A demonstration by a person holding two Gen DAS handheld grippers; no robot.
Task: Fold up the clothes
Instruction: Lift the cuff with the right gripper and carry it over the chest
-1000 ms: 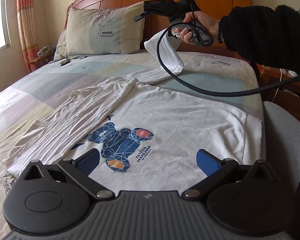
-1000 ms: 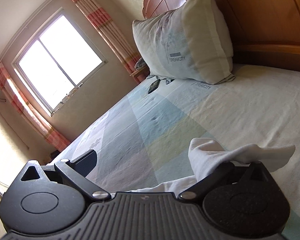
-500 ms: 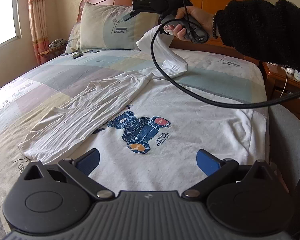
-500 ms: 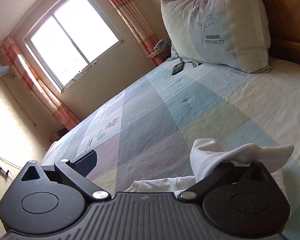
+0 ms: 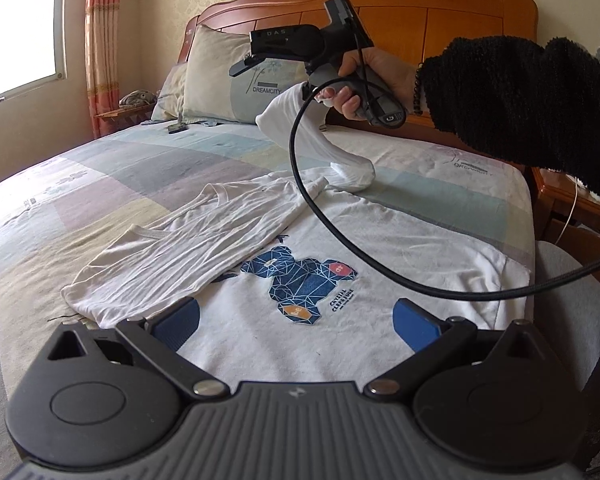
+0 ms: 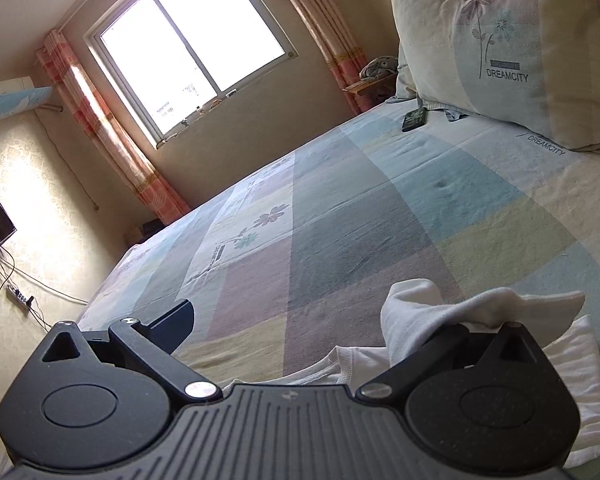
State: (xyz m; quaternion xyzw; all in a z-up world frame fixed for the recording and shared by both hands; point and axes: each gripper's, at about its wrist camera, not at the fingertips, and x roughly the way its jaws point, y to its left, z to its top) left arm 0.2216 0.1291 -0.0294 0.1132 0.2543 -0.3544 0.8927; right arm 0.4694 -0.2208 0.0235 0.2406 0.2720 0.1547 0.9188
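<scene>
The left gripper hovers with jaws apart over the white T-shirt, spread near the bed's foot edge. Farther on, the right gripper, fingers spread, carries the shirt's sleeve draped over one finger, lifted toward the pillow.

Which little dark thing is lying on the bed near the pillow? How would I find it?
Start at the wooden headboard and find the big pillow printed DREAMCITY leaning against it. On the bed sheet just in front of the pillow's window-side corner lies a small flat dark object, maybe a remote. It is the only dark thing there; everything around it is pale fabric.
</scene>
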